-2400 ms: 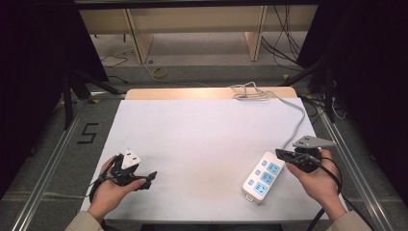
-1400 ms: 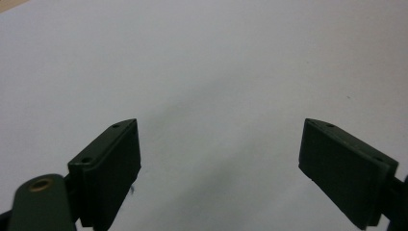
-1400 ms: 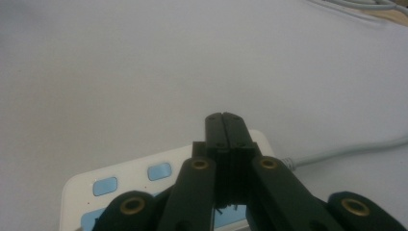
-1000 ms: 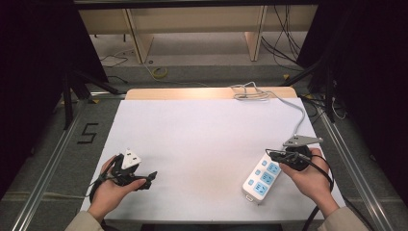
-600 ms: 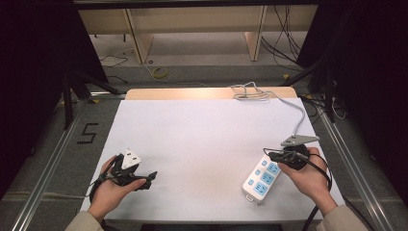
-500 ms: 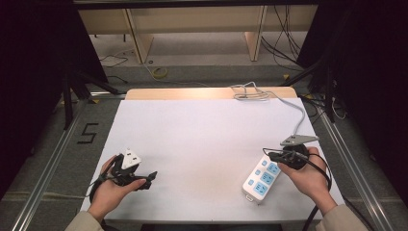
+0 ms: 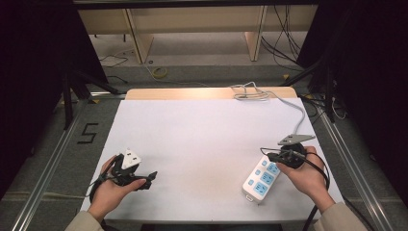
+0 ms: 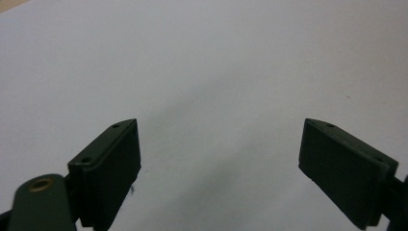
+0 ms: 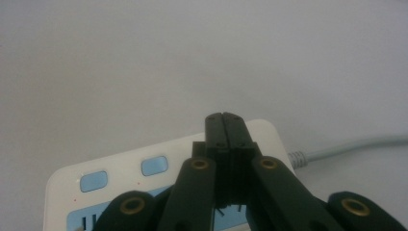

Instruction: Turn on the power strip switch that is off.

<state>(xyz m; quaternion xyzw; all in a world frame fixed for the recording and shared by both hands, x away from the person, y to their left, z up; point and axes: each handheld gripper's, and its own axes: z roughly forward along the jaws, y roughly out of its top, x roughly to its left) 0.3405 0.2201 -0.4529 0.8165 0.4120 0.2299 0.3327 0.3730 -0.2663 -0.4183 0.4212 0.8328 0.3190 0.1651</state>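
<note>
Two blue switches show on the power strip (image 9: 144, 178), but the right gripper (image 9: 224, 120), jaws pressed together on nothing, hides its sockets from above; no writing on it can be read. Since the earliest frame this gripper moved over the strip's cable end. The left gripper (image 8: 219, 159), far left of the strip, stands open over bare table (image 7: 202, 139).

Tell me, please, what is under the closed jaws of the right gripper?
Under the right gripper lies the white power strip with blue buttons and sockets, on the white table. Its grey cable leaves to the right. The jaws cover part of one socket.
</note>
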